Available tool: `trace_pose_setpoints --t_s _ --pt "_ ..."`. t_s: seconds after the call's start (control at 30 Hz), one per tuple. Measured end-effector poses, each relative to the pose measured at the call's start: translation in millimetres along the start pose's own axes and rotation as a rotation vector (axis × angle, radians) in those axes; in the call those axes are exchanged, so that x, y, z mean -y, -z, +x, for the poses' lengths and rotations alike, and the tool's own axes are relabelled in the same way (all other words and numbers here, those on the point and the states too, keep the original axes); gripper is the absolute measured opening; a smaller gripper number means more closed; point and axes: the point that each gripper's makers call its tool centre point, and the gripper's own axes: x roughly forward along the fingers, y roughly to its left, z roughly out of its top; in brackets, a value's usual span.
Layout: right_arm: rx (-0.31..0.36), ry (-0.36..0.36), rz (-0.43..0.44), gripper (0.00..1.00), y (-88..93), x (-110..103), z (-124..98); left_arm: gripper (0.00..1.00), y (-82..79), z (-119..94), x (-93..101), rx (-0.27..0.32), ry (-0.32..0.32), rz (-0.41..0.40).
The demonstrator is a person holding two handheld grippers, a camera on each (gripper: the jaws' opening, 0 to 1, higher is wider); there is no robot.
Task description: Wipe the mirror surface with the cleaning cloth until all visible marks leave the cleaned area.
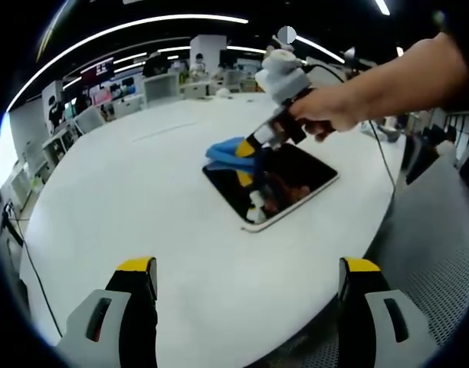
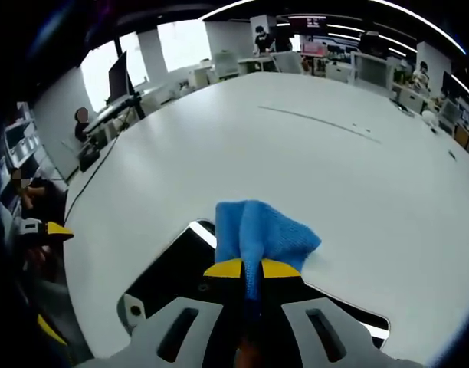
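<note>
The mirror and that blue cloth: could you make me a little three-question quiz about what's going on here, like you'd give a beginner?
1. True or false: the right gripper has its jaws shut on the blue cloth.
2. Multiple choice: the mirror lies
A) on a chair
B) flat on the white table
C) upright against a wall
3. Fill the blank: the left gripper has its jaws ____ and holds nothing.

Key
1. True: the cloth is pinched between the yellow-tipped jaws, at the mirror's far edge.
2. B.
3. Open: the two jaws stand wide apart over the table.
</note>
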Motion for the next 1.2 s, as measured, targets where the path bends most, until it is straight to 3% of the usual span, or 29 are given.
trace_pose_setpoints --t_s 0.13,0.23,0.57,0.77,1.2 --pt "-0.001 0.006 0.002 0.02 0.1 0 0 0.99 0.0 0 -0.4 0.001 -0.001 -0.001" --pt "0.003 0.015 0.003 0.02 1.9 0 -1 0.93 2.0 0 -1.2 -0.012 -0.004 -0.005" --pt "0.009 0.037 0.009 0.02 9.8 -6 -9 0.99 -3.6 -1 -2.8 0.017 -0.008 -0.025" --pt "0.003 0.037 0.004 0.02 16.5 -14 -14 0.99 -10.4 -4 -2.5 0.053 -0.013 -0.048" --pt "0.005 0.046 0.009 0.01 30.6 -26 -23 0.99 -14.1 -6 -2.5 0.069 -0.02 -0.046"
